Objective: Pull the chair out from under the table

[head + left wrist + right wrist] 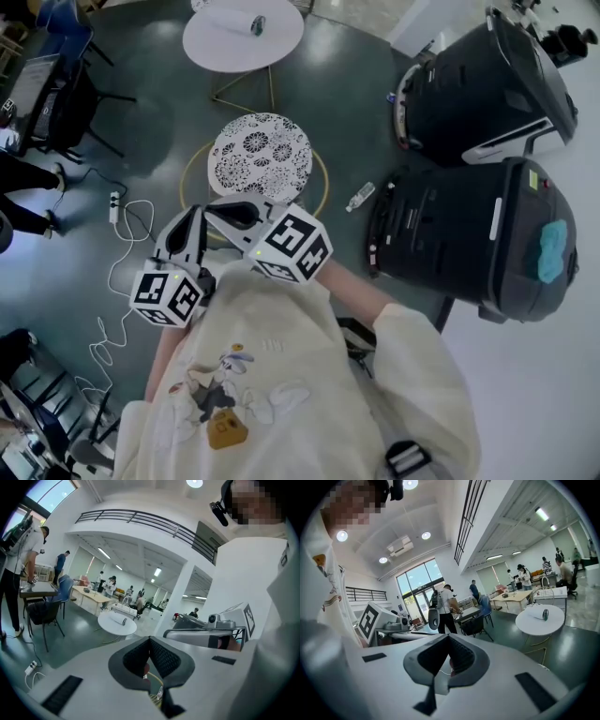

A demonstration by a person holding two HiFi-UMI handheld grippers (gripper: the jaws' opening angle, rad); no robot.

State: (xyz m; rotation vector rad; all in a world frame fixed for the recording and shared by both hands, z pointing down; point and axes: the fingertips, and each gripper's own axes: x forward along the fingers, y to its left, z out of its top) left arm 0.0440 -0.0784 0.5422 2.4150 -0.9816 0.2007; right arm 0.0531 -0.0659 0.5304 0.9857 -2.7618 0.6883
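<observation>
**A:** Where's the chair (260,155) now?

**B:** On the dark floor (159,112), dead ahead of the person, at twelve o'clock from both grippers. Its round patterned seat (272,141) shows whole. The white table (211,42) is further off at twelve with a strip of floor between them, so I'd say the chair already stands clear of the tabletop, or very nearly.

**A:** And the grippers?

**B:** Both are drawn in by the person's chest. The left gripper (150,639) has its jaws pressed together on nothing. The right gripper (449,637) is the same, tips meeting and empty. Neither touches the chair.

**A:** How would it handle, do you think?

**B:** Light, I'd guess: a thin gold ring (325,186) and wire legs under a small seat. It looks stiff, not fragile, but the metal looks slick and a high tug could tip it. I'd pinch the seat's near edge at six o'clock, or the ring just below, and drag low.

**A:** Anything in the way?

**B:** A bottle (359,196) lies at four o'clock of the chair, and a power strip (114,206) with white cable at eight. Two black machines (487,94) stand off at three. A roll (246,22) lies on the table.
</observation>
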